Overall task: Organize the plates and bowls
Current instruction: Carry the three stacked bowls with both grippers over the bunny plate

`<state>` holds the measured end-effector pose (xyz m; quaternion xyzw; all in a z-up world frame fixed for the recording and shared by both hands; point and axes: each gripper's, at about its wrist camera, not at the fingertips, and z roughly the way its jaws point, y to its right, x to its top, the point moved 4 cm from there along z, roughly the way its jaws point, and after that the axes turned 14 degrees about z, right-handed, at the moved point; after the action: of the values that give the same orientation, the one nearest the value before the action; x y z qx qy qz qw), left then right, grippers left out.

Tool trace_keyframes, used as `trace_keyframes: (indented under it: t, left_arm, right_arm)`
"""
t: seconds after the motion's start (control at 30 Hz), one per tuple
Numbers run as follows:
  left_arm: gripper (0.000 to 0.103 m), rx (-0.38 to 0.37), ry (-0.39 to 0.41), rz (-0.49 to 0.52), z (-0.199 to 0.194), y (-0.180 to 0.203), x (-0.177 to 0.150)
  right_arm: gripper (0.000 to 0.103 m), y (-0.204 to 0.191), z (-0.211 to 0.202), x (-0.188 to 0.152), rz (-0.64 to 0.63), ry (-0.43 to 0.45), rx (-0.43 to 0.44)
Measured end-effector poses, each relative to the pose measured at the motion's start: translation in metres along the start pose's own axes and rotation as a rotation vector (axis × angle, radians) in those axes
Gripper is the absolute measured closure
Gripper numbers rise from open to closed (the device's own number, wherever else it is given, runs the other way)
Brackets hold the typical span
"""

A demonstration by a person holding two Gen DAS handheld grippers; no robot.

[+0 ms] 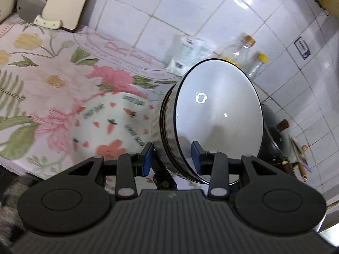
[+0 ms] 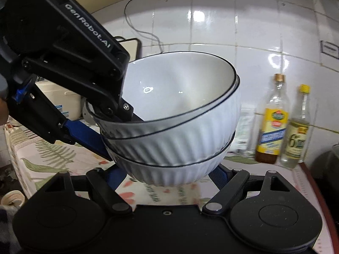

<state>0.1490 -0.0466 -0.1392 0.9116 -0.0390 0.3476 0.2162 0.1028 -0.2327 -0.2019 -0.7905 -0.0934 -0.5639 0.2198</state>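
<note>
Stack of white ribbed ceramic bowls with black rims point(image 2: 175, 131) clamped at near rim between left gripper point(image 1: 172, 158) jaws, cradled at base between wide-spread right gripper point(image 2: 167, 176) jaws, above floral-clothed counter point(image 1: 53, 80).

Left gripper point(image 2: 127, 124): matte black housing, white "GenRobot.AI" lettering, silver screw, blue finger pads. Right gripper point(image 2: 167, 175): black ribbed body, round discs at 4 and 8 o'clock, grey pivot rivets.

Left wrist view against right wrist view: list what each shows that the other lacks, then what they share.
Only the left wrist view: a patterned plate on the floral cloth, a cleaver, a dark pot.

Only the right wrist view: the left tool clamping the stack's rim from outside, and a cable on the wall.

Both: the stacked white bowls, two bottles, the tiled wall.
</note>
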Motion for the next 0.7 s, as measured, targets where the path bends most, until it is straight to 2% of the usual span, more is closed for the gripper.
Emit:
trace_keyframes:
  t: [0.2, 0.33, 0.5, 0.7]
  left_arm:
    - [0.066, 0.029, -0.052, -0.020, 0.014, -0.031, -0.004]
    - [0.066, 0.015, -0.083, -0.056, 0.032, -0.049, -0.006]
    - [0.066, 0.033, -0.113, -0.066, 0.048, -0.060, -0.007]
    - [0.066, 0.017, -0.145, -0.113, 0.060, -0.070, -0.007]
  right_arm:
    - [0.016, -0.016, 0.032, -0.014, 0.015, -0.080, 0.013]
    - [0.016, -0.015, 0.050, -0.023, 0.008, -0.120, 0.004]
    - [0.016, -0.014, 0.067, -0.031, 0.014, -0.178, -0.007]
    - [0.016, -0.020, 0.075, -0.036, -0.009, -0.228, -0.034]
